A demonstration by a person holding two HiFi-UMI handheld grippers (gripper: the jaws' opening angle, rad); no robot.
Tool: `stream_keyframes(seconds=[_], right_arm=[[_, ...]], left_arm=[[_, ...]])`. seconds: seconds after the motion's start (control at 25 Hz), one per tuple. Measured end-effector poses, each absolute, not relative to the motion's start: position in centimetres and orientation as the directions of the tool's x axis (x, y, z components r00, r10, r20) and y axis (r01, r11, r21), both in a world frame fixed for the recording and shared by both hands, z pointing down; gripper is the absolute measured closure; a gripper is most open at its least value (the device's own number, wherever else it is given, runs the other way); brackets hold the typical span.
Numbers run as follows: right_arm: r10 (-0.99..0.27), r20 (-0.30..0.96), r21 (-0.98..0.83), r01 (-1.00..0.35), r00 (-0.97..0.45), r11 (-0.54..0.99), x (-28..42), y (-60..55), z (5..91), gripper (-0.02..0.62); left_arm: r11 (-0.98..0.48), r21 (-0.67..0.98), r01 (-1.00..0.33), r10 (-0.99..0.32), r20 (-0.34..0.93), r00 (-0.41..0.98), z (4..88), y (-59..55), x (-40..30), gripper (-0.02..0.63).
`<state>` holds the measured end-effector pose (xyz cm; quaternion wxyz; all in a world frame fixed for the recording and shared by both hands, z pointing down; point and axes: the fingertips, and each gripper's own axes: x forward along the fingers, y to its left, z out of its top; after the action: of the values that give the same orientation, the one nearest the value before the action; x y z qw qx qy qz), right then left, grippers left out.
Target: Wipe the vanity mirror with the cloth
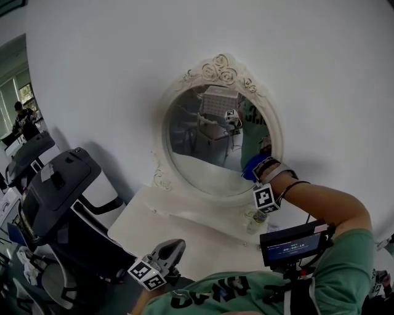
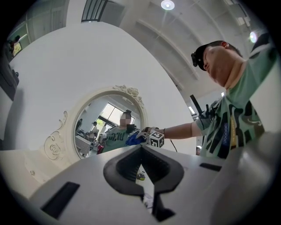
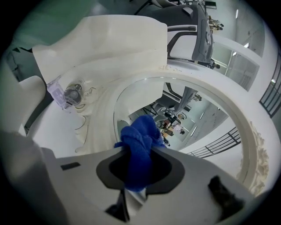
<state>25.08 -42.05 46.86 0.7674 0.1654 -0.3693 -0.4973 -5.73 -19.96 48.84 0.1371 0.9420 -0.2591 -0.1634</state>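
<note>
1 small clear bottle (image 1: 258, 220) sits on the white tabletop (image 1: 178, 232), right side. Grey-and-white equipment (image 1: 68, 191) is just left of the table. Plain white wall (image 1: 111, 55) behind.

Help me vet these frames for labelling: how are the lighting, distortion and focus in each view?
Head view: dim, flat light; fisheye bows the wall; mirror is sharp. Left gripper view: ceiling lamp flares at top, black vignette rings the picture. Right gripper view: even light, blue cloth in the right claw crisp, mirror frame bent by the lens.
</note>
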Motion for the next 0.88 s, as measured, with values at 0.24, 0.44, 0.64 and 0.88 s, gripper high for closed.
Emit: stream_keyframes(seconds=[0.24,0.44,0.64,0.88], right_arm=[[-0.881,0.433,0.621,0.645,0.189,0.444,22.1,-42.5,46.3,0.525],[-0.935,0.339,0.741,0.643,-0.105,0.196,10.5,-45.7,42.7,0.525],[-0.932,0.254,0.756,0.654,-0.259,0.024,-0.8,-52.2,43.2,0.525],[-0.95,0.175,0.734,0.677,-0.26,-0.051,-7.3,-58.7,42.8,0.525]], left_arm=[[-0.798,0.363,-0.482,-0.577,-0.226,0.785,49.1,-18.8,-6.9,0.6],[-0.783,0.366,-0.503,-0.599,-0.227,0.768,48.9,-17.5,-7.3,0.6],[-0.707,0.387,-0.593,-0.693,-0.21,0.69,50.7,-16.8,-11.3,0.6],[-0.583,0.425,-0.693,-0.805,-0.18,0.566,52.4,-14.6,-16.5,0.6]])
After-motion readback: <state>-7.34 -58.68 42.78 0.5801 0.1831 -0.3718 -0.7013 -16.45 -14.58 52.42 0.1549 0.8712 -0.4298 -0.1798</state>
